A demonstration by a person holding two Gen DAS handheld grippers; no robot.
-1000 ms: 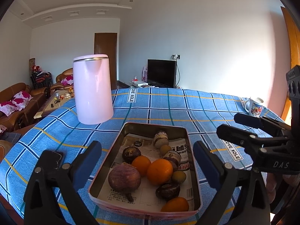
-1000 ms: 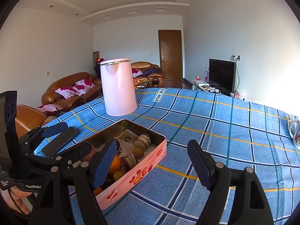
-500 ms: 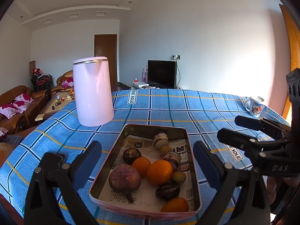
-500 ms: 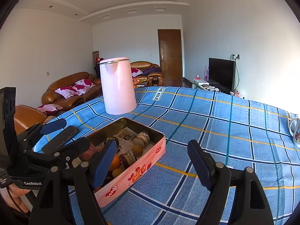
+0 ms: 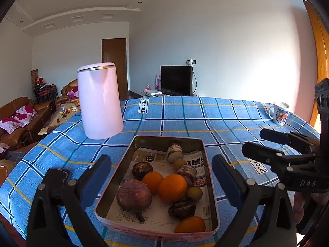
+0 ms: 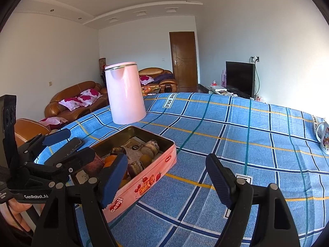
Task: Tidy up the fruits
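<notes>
A pink metal tin lined with newspaper sits on the blue checked tablecloth and also shows in the right wrist view. It holds oranges, a large purple bulb, dark round fruits and small greenish ones. My left gripper is open, its fingers straddling the near end of the tin, holding nothing. My right gripper is open and empty over the cloth to the right of the tin. It also shows in the left wrist view.
A tall pink kettle stands behind the tin to the left. A printed mug stands at the table's far right edge. Sofas and a television lie beyond the table.
Both grippers have drawn back slightly from the table, so the kettle and tin sit a little lower and farther in view. Both stay open and nothing has been grasped.
</notes>
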